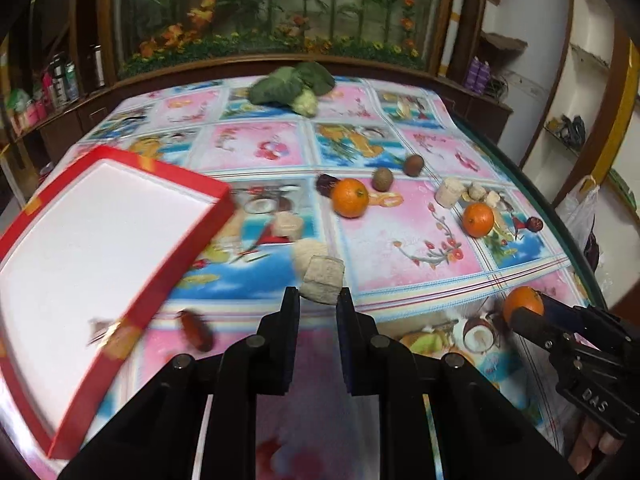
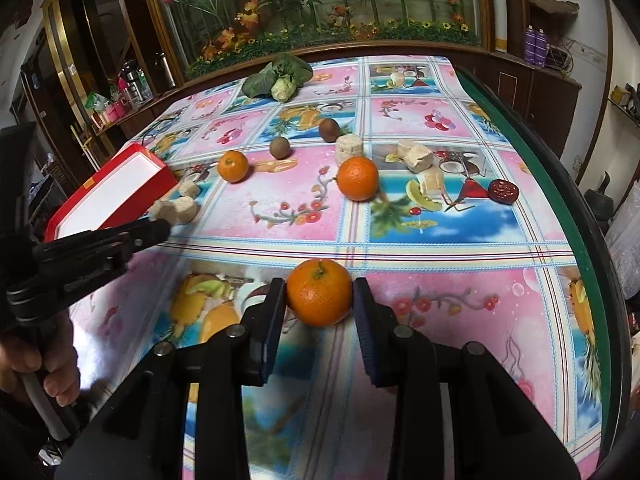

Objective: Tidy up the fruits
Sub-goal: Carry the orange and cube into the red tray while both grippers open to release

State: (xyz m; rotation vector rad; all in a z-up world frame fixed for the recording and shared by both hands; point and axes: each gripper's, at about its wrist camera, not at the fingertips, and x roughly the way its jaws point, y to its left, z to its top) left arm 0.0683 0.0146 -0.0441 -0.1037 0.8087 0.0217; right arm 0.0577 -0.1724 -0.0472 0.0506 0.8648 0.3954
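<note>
Left gripper [image 1: 318,294] clamped on one pale beige chunk [image 1: 323,284], beside the red tray [image 1: 140,280]. Right gripper [image 2: 320,300] clamped on one orange [image 2: 319,298] above the tablecloth [image 2: 440,248]. Two more oranges [image 2: 357,178] loose; two brown round fruits [image 2: 279,147]; one leafy vegetable [image 2: 276,76] far back.

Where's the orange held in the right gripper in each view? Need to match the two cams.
Left wrist: held orange at the lower right edge, at the tips of the right gripper coming in from the right.
Right wrist: held orange at centre, pressed between the right gripper pads.
Shared landmark: red tray, left in both views.
</note>
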